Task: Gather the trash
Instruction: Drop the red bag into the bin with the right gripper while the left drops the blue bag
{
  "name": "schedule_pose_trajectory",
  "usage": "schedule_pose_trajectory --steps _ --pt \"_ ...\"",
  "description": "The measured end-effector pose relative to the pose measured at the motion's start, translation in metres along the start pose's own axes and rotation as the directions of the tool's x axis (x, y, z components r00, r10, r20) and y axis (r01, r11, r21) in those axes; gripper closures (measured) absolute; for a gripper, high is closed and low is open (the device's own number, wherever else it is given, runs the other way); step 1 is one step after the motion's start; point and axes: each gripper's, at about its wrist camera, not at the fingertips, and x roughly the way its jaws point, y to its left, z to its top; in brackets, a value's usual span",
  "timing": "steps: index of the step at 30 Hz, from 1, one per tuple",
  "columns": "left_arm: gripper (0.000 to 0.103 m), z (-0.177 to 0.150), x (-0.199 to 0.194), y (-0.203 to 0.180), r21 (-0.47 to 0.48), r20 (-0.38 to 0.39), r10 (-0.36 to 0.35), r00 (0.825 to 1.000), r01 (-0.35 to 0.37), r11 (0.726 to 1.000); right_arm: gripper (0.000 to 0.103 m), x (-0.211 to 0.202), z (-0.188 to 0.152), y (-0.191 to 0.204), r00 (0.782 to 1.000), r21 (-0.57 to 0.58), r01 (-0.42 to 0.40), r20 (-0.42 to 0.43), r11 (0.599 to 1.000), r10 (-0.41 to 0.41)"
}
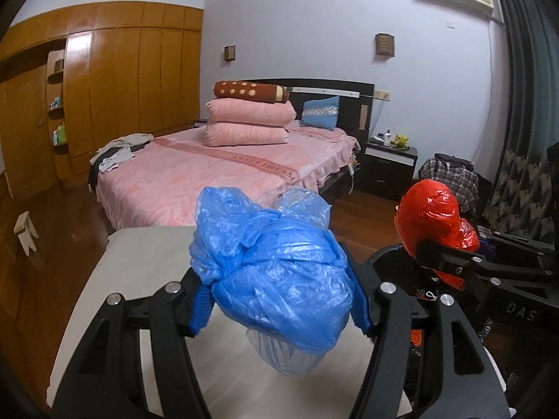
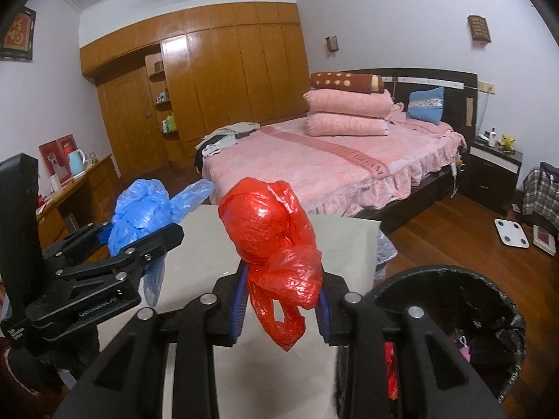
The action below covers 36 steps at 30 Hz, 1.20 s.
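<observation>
My left gripper (image 1: 279,309) is shut on a knotted blue plastic bag (image 1: 276,272) and holds it above a pale table (image 1: 146,262). The blue bag also shows in the right wrist view (image 2: 139,214), with the left gripper (image 2: 139,244) at the left. My right gripper (image 2: 283,302) is shut on a knotted red plastic bag (image 2: 276,244), held above the table (image 2: 209,244). The red bag (image 1: 433,216) and the right gripper (image 1: 440,255) show at the right of the left wrist view. A black-lined trash bin (image 2: 450,317) with rubbish inside stands just right of my right gripper.
A pink bed (image 2: 332,171) with folded blankets stands beyond the table. A wooden wardrobe (image 2: 223,80) lines the far wall. A black nightstand (image 2: 492,171), a white scale (image 2: 513,232) and a plaid bag (image 2: 541,192) are on the wooden floor to the right. A desk with a kettle (image 2: 77,162) is left.
</observation>
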Motion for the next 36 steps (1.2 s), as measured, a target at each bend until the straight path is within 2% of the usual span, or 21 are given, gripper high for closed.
schedule_pose_trajectory --steps 16,36 --pt "0.042 0.007 0.001 -0.07 0.116 0.026 -0.113 0.993 0.11 0.987 0.071 -0.044 -0.012 -0.057 0.992 0.049 0.12 0.037 0.992 -0.122" --pt "0.041 0.006 0.042 -0.155 0.212 -0.014 -0.242 0.97 0.24 0.947 0.071 -0.067 -0.025 -0.135 0.966 0.11 0.254 0.009 0.961 -0.257"
